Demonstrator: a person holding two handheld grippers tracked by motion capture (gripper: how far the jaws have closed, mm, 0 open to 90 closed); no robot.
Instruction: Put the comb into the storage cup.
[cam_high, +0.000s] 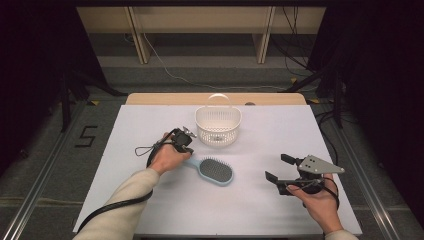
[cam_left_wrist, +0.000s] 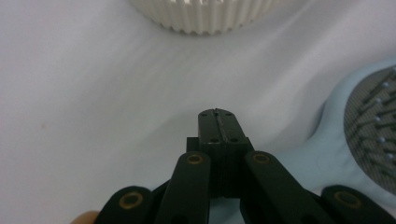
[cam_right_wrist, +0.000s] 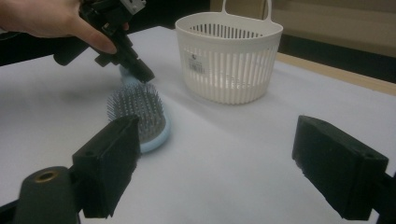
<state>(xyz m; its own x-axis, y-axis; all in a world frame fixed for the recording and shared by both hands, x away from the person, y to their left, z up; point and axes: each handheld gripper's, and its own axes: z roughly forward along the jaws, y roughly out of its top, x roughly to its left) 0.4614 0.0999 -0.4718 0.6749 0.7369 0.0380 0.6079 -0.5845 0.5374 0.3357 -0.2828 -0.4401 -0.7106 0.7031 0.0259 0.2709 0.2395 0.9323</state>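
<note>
Item: hairbrush, light blue body, dark bristle pad, lying bristles-up on the white table cover. In the high view its handle is running toward the left gripper and its head is pointing away from that gripper, toward the right gripper.

Left gripper: jaws are sitting together, pad against pad, with nothing between them, as the left gripper view is showing. Its tips are pointing down at the cover just beside the brush handle. In that view the pale blue edge of the hairbrush is lying just to the right of the closed tips and running down past them; whether the tips are touching the handle cannot be told. In the right gripper view the left gripper is hovering over the handle end, right behind the bristle head of the hairbrush.

Right gripper: jaws are standing wide apart, holding nothing. It is resting well apart from the brush, with bare cover between. In its own view the brush is lying ahead, just past the left-hand jaw.

Basket: white, slotted wall, arched handle, standing upright. It is sitting just beyond the left gripper's tips; in the left gripper view the ribbed wall of the basket is showing straight ahead, apart from the jaws. From the right gripper, the basket is standing farther off than the brush.
</note>
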